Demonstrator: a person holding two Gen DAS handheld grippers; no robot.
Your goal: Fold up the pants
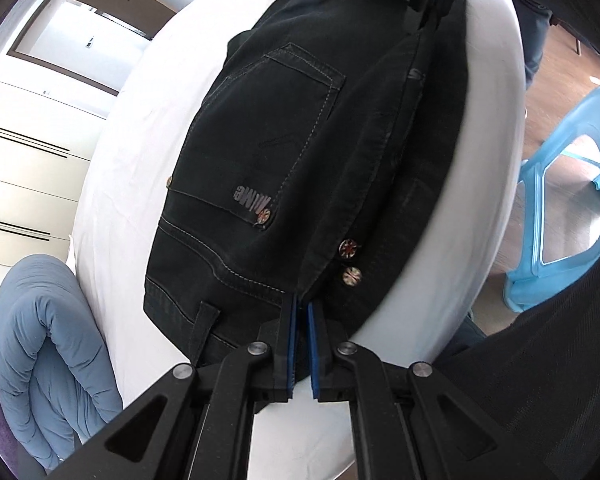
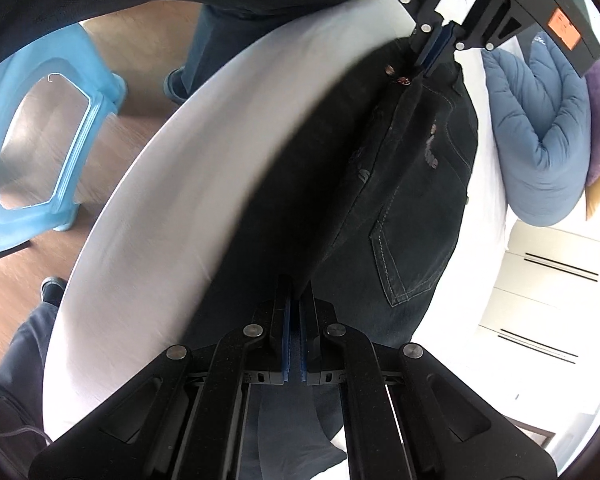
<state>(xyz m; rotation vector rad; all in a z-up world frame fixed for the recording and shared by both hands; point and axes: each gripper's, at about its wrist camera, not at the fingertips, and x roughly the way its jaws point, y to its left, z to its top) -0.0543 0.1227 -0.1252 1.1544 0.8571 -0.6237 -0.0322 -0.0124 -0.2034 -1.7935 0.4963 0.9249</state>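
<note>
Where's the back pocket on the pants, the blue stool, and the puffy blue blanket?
back pocket [image 1: 284,128], left wrist view, middle of the pocket.
blue stool [image 1: 572,184], left wrist view, its leg.
puffy blue blanket [image 1: 48,340], left wrist view, its fold.

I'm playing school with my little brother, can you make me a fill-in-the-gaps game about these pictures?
1. The black denim pants lie on a table with a ____ cover.
2. The translucent plastic stool on the wooden floor is light ____.
3. The left gripper has its jaws ____ on the pants' waistband.
4. The padded quilted bundle beside the table is ____.

Missing words: white; blue; shut; blue
</note>
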